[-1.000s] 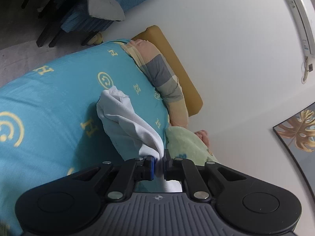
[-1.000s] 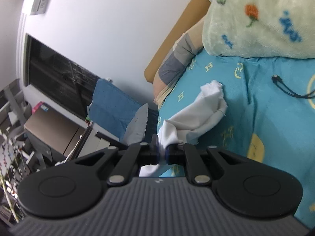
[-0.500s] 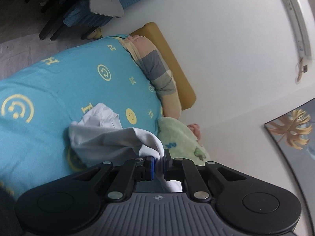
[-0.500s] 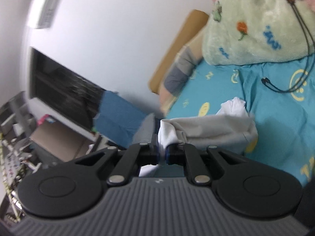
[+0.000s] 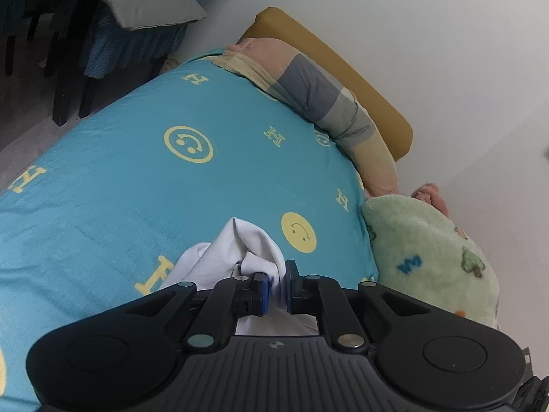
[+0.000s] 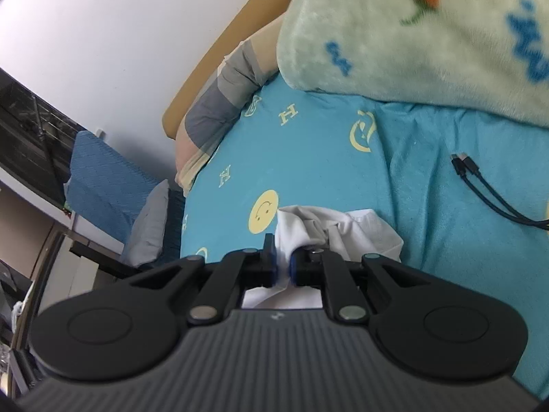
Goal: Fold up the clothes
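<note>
A white garment (image 5: 236, 254) lies bunched on the blue smiley-print bed sheet (image 5: 137, 178), close under both grippers. My left gripper (image 5: 277, 290) is shut on a fold of it. My right gripper (image 6: 282, 265) is shut on another part of the same white garment (image 6: 346, 231). Most of the cloth is hidden under the gripper bodies.
A green fleece blanket (image 5: 432, 250) lies at the bed's right, large in the right wrist view (image 6: 429, 34). A plaid pillow (image 5: 319, 96) leans on a tan headboard (image 5: 346, 75). A black cable (image 6: 487, 189) lies on the sheet. A blue-covered chair (image 6: 99, 185) stands beside the bed.
Both grippers have come down close to the bed with the garment. The cloth, stretched out between them before, is now bunched in a small heap under the fingers.
</note>
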The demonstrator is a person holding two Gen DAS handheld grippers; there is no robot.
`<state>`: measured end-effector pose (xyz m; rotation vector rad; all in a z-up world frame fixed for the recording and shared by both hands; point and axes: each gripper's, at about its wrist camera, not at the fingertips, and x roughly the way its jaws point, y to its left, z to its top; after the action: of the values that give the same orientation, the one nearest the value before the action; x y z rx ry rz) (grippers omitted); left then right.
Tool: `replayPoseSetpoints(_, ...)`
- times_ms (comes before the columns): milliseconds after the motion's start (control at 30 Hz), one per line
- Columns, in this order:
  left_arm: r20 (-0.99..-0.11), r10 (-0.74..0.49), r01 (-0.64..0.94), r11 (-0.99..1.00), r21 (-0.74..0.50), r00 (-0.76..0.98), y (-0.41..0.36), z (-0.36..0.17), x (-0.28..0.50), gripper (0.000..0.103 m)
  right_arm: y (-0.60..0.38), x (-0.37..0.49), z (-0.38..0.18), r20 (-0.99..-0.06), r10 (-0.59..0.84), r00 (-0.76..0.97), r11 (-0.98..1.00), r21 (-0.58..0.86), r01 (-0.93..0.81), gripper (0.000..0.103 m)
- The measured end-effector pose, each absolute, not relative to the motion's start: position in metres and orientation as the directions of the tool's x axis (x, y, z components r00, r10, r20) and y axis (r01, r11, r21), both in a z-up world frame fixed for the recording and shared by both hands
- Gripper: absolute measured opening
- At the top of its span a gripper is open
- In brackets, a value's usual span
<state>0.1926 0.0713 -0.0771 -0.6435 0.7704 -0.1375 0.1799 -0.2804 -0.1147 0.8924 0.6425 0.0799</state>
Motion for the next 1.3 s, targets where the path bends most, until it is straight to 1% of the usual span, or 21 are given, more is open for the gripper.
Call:
replayPoseSetpoints(67,-0.601,-0.341,-0.101,0.809,-0.580,0.723,0.069,-0.085,0.199,0.010,-0.280,0.188,-0.117,-0.506,0.347,0.789,0.649,0.737,0.187,0.014)
replayPoseSetpoints(100,-0.598,-0.344,-0.096,0.808,-0.581,0.724,0.068,-0.087,0.202,0.012,-0.280,0.193,-0.116,-0.513,0.368,0.775,0.658,0.733,0.173,0.021)
replayPoseSetpoints(133,-0.597,-0.354,-0.095,0.802,-0.590,0.720,0.069,-0.088,0.204,0.019,-0.279,0.196,-0.114,-0.503,0.394,0.769,0.657,0.740,0.147,0.045)
replayPoseSetpoints(167,-0.598,-0.362,-0.091,0.800,-0.593,0.715,0.070,-0.088,0.207,0.029,-0.279,0.200,-0.112,-0.493,0.420,0.762,0.654,0.746,0.122,0.057)
replayPoseSetpoints(200,-0.600,-0.367,-0.080,0.806,-0.587,0.711,0.069,-0.086,0.208,0.034,-0.279,0.200,-0.111,-0.463,0.448,0.765,0.635,0.767,0.093,0.083)
replayPoseSetpoints(233,-0.601,-0.371,-0.068,0.811,-0.580,0.708,0.068,-0.083,0.210,0.049,-0.278,0.198,-0.107,-0.440,0.464,0.769,0.623,0.779,0.070,0.089)
replayPoseSetpoints(267,-0.601,-0.369,-0.055,0.820,-0.569,0.709,0.066,-0.080,0.209,0.068,-0.275,0.196,-0.102,-0.432,0.472,0.769,0.633,0.773,0.046,0.088)
replayPoseSetpoints(333,-0.589,-0.353,-0.023,0.845,-0.535,0.727,0.059,-0.069,0.202,0.081,-0.268,0.187,-0.091,-0.425,0.473,0.772,0.669,0.743,-0.001,0.088)
replayPoseSetpoints(467,-0.565,-0.338,0.089,0.903,-0.421,0.752,0.035,-0.053,0.187,0.084,-0.252,0.164,-0.075,-0.441,0.448,0.778,0.770,0.633,-0.085,0.087)
replayPoseSetpoints(500,-0.568,-0.327,0.106,0.916,-0.387,0.755,0.028,-0.052,0.186,0.085,-0.249,0.163,-0.076,-0.458,0.441,0.772,0.790,0.606,-0.092,0.081)
replayPoseSetpoints(533,-0.585,-0.308,0.108,0.930,-0.351,0.750,0.021,-0.056,0.189,0.085,-0.245,0.164,-0.079,-0.482,0.434,0.761,0.808,0.582,-0.093,0.070)
replayPoseSetpoints(567,-0.608,-0.290,0.107,0.941,-0.320,0.739,0.016,-0.064,0.193,0.085,-0.241,0.169,-0.085,-0.516,0.423,0.745,0.826,0.557,-0.084,0.067)
replayPoseSetpoints(600,-0.632,-0.272,0.105,0.952,-0.289,0.726,0.012,-0.073,0.197,0.084,-0.238,0.176,-0.092,-0.550,0.402,0.732,0.848,0.525,-0.072,0.061)
replayPoseSetpoints(700,-0.693,-0.198,0.081,0.977,-0.199,0.693,0.005,-0.101,0.208,0.083,-0.222,0.200,-0.113,-0.631,0.294,0.718,0.929,0.366,-0.059,0.046)
replayPoseSetpoints(733,-0.705,-0.186,0.084,0.980,-0.178,0.684,0.006,-0.109,0.209,0.083,-0.216,0.208,-0.120,-0.650,0.264,0.713,0.947,0.316,-0.062,0.044)
replayPoseSetpoints(833,-0.726,-0.160,0.097,0.987,-0.129,0.669,0.003,-0.127,0.213,0.083,-0.209,0.220,-0.139,-0.679,0.245,0.692,0.956,0.290,-0.054,0.043)
replayPoseSetpoints(967,-0.720,-0.150,0.117,0.988,-0.096,0.677,-0.003,-0.127,0.206,0.083,-0.211,0.213,-0.136,-0.666,0.243,0.705,0.958,0.278,-0.067,0.042)
replayPoseSetpoints(1033,-0.716,-0.159,0.121,0.987,-0.104,0.679,-0.003,-0.120,0.198,0.083,-0.212,0.205,-0.128,-0.649,0.244,0.721,0.958,0.276,-0.076,0.044)
replayPoseSetpoints(1100,-0.712,-0.172,0.120,0.985,-0.124,0.680,-0.003,-0.112,0.189,0.083,-0.211,0.195,-0.119,-0.629,0.241,0.739,0.960,0.265,-0.088,0.044)
replayPoseSetpoints(1200,-0.718,-0.198,0.133,0.980,-0.147,0.668,-0.004,-0.102,0.165,0.083,-0.207,0.183,-0.112,-0.637,0.238,0.733,0.961,0.261,-0.085,0.044)
replayPoseSetpoints(1300,-0.732,-0.193,0.143,0.981,-0.132,0.654,-0.009,-0.094,0.139,0.083,-0.203,0.161,-0.108,-0.652,0.243,0.718,0.961,0.263,-0.087,0.044)
